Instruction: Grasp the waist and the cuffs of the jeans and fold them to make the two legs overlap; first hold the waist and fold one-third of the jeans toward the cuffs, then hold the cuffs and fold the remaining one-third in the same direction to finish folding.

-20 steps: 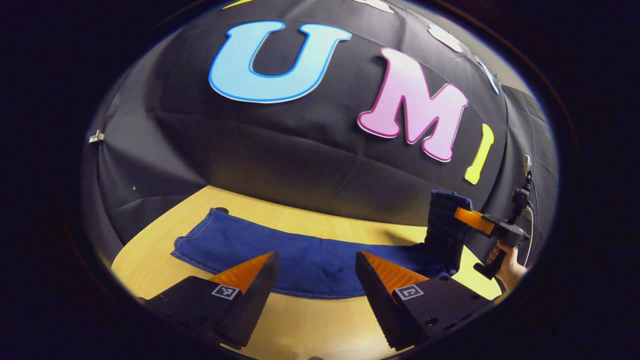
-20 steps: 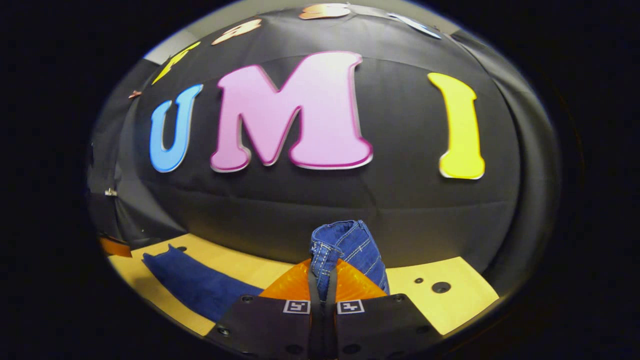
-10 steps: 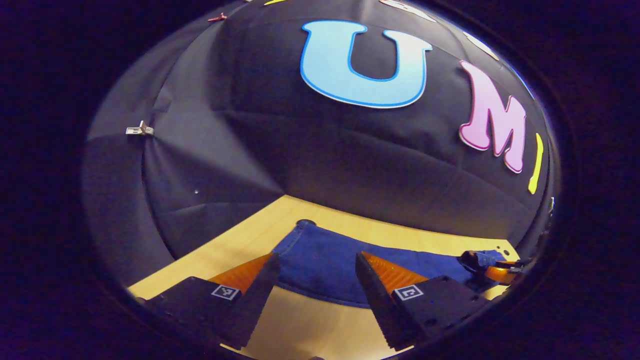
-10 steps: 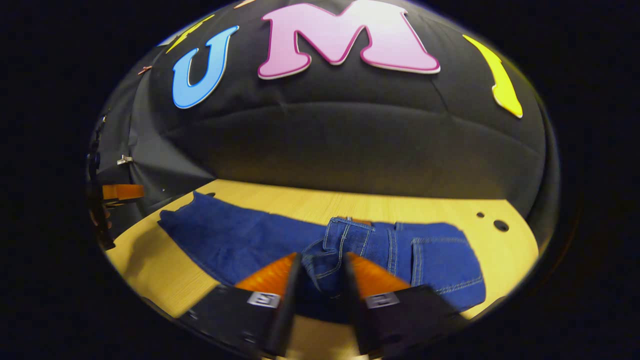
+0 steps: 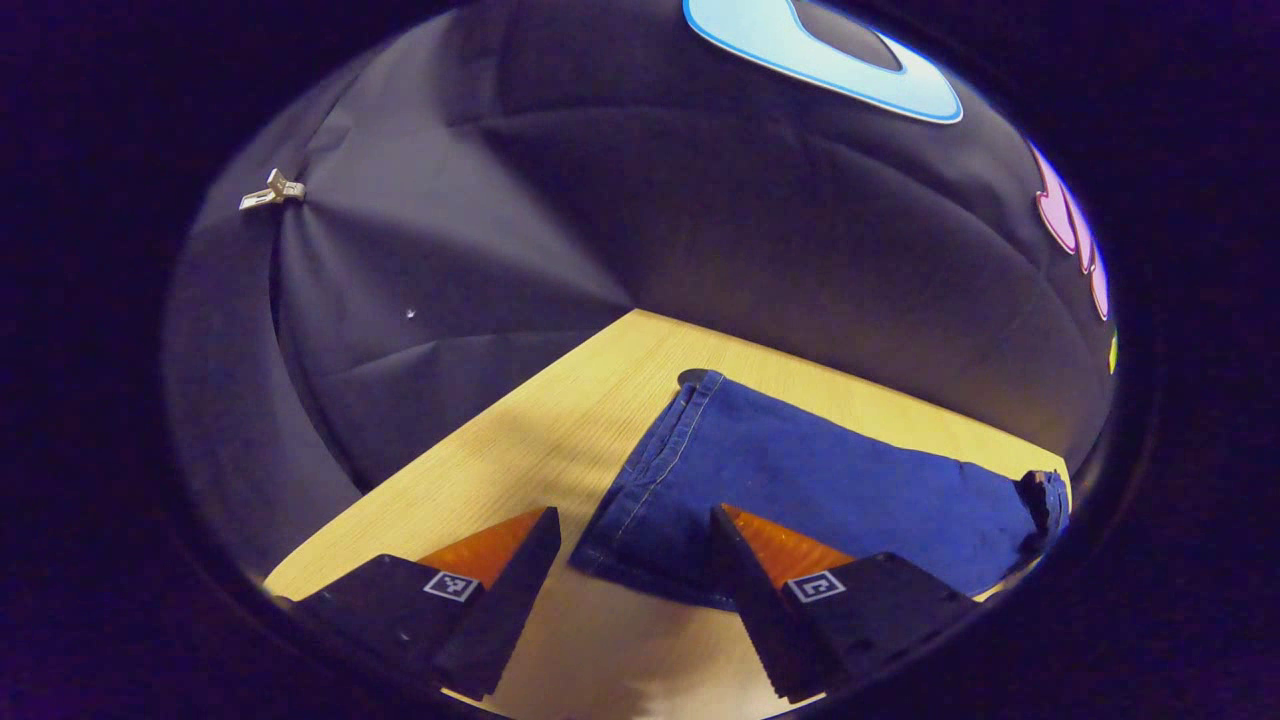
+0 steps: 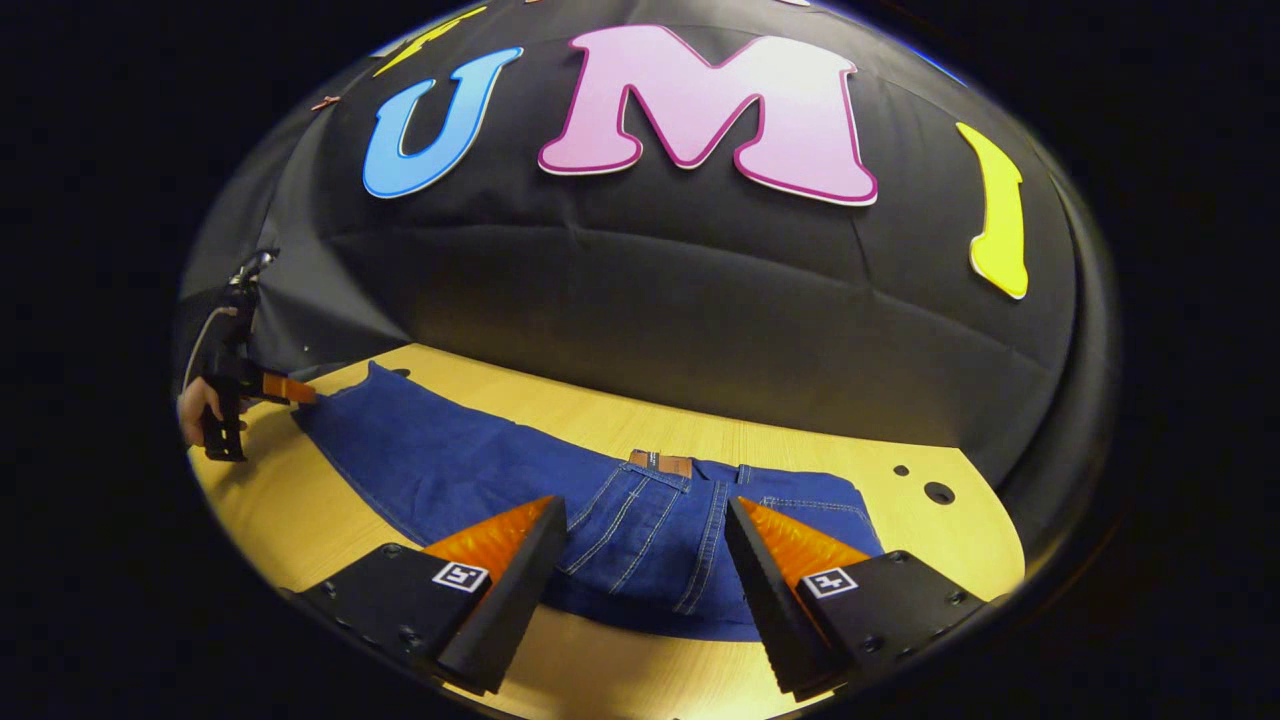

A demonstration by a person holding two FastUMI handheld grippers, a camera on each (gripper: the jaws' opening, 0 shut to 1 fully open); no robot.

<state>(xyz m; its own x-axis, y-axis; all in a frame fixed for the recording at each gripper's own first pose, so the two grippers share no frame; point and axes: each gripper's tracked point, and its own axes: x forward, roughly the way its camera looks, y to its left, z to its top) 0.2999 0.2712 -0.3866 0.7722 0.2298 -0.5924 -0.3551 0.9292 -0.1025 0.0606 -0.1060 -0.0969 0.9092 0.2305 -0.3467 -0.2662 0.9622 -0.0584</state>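
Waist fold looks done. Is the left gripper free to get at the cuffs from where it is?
Probably yes. The left gripper is open, with the cuff end of the jeans lying flat on the table just ahead of its fingertips and nothing between them. The right gripper is open over the folded waist.

A wooden table [image 6: 620, 420] with holes [image 6: 938, 492] near one end.

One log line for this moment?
waist third folded onto jeans | right gripper open above it | left gripper open at cuffs
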